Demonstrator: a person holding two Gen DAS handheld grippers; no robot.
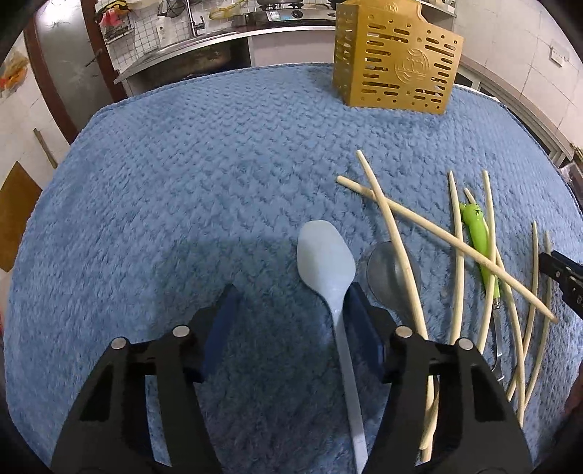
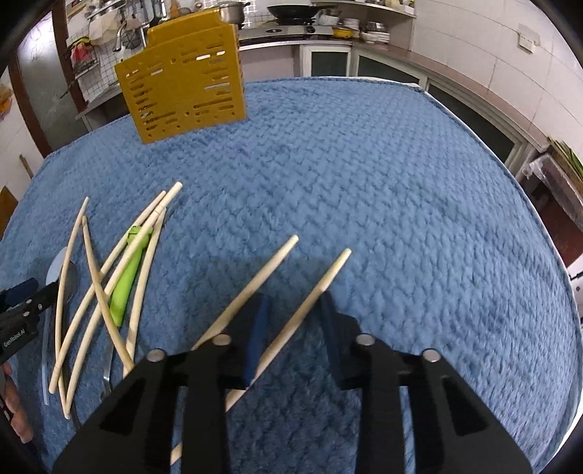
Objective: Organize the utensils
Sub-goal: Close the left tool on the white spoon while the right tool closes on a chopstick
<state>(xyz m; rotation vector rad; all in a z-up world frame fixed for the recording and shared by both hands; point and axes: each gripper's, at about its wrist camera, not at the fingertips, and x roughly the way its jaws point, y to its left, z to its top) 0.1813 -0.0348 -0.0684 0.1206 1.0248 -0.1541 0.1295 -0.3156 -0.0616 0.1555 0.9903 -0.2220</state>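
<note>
Pale blue spoon (image 1: 326, 262) on blue towel (image 1: 182, 182) — light, stiff plastic, likely slick; best grip at thin handle. Left gripper (image 1: 289, 321) half-open, handle against one pad, other pad clear.
Chopstick (image 2: 309, 302) — light, rigid, rolls easily. Right gripper (image 2: 291, 328) narrowed around mid-shaft, one pad touching; firm pinch uncertain. Gold holder (image 2: 182, 91) far across.

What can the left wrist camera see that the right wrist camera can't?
Only the left wrist view shows the whole pale blue spoon, its handle between the left gripper fingers. Only the right wrist view shows the right gripper with one chopstick between its fingers, and pots on the counter. Both show the gold utensil holder, the green-handled utensil, the loose chopsticks and the blue towel.
</note>
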